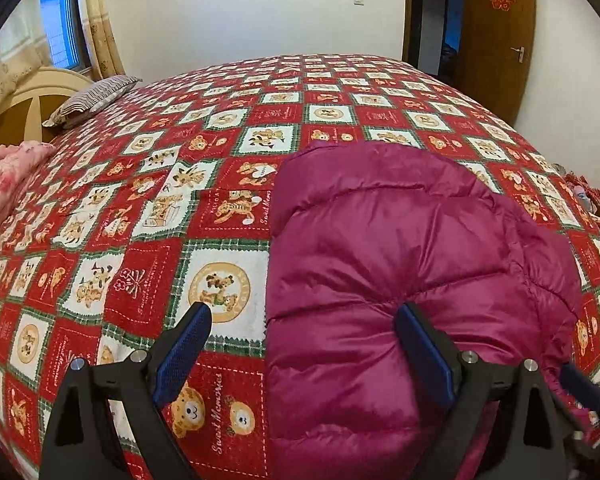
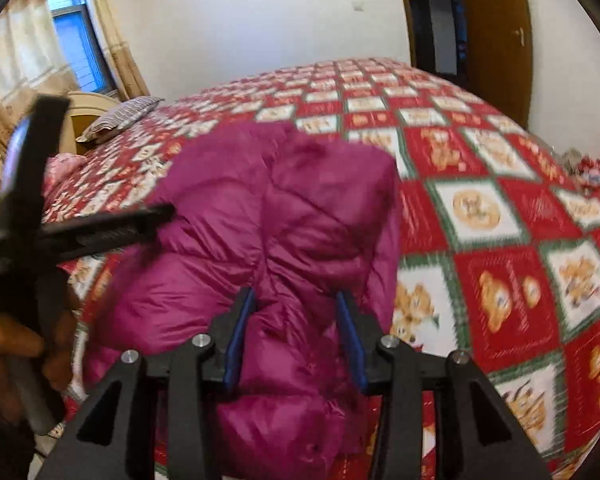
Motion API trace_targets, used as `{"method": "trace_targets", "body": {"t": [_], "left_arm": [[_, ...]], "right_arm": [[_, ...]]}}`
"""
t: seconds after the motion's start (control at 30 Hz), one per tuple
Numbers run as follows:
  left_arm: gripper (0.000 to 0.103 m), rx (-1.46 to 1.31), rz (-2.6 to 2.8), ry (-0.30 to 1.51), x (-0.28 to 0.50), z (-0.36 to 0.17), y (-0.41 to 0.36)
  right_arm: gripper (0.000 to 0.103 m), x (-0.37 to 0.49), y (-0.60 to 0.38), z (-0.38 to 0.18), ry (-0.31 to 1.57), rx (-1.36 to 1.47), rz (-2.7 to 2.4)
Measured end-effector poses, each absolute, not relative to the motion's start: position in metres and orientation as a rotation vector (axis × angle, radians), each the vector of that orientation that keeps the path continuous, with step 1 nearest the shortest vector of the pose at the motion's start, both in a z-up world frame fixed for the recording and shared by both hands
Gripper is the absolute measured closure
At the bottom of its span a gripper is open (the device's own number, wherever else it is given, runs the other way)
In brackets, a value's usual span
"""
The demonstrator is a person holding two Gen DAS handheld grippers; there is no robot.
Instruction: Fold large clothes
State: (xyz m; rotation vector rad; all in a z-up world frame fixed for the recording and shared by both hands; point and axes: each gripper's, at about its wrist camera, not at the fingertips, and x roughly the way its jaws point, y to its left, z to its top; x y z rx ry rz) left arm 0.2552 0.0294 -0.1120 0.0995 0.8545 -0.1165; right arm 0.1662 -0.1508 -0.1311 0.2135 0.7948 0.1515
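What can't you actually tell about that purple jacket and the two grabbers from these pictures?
- Jacket near edge: cut off by the bottom of the frame in both views.
- Its underside: hidden against the bedspread.
- Right gripper: pads sit beside a fabric bulge; the blurred right view leaves contact unclear.
- Left gripper: open, over the jacket's edge.

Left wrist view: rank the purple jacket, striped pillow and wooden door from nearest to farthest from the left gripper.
1. Purple jacket, lying right at the left gripper.
2. Striped pillow, far left on the bed.
3. Wooden door, beyond the bed, right.
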Motion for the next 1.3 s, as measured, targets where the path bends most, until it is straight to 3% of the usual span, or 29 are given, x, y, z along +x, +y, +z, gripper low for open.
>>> {"method": "trace_targets", "body": {"t": [0.3, 0.6, 0.67, 0.73, 1.0, 1.17, 1.23, 1.3], "left_arm": [[0.009, 0.091, -0.099, 0.867, 0.256, -0.12, 0.026], [0.009, 0.02, -0.129, 0.843, 0.238, -0.099, 0.06], [0.009, -0.028, -0.154, 0.844, 0.235, -0.097, 0.076], [0.009, -0.131, -0.189, 0.862, 0.234, -0.096, 0.096], [0.009, -0.443, -0.198, 0.905, 0.236, -0.11, 0.15], [0.009, -0.521, -0.294, 0.924, 0.246, -0.117, 0.142], [0.009, -0.533, -0.295, 0.942, 0.255, -0.124, 0.136], [0.009, -0.545, -0.28, 0.977, 0.265, -0.133, 0.128]], "right_arm": [[0.056, 0.169, -0.148, -0.153, 0.768, 0.181, 0.159], [0.052, 0.155, -0.168, -0.111, 0.741, 0.278, 0.181], [0.033, 0.15, -0.176, -0.097, 0.708, 0.278, 0.168], [0.022, 0.146, -0.183, -0.086, 0.679, 0.279, 0.159], [0.02, 0.152, -0.198, -0.094, 0.705, 0.333, 0.133], [0.01, 0.157, -0.201, -0.099, 0.733, 0.351, 0.178], [0.0, 0.163, -0.202, -0.097, 0.725, 0.357, 0.2], [0.0, 0.172, -0.202, -0.097, 0.726, 0.357, 0.211]]}}
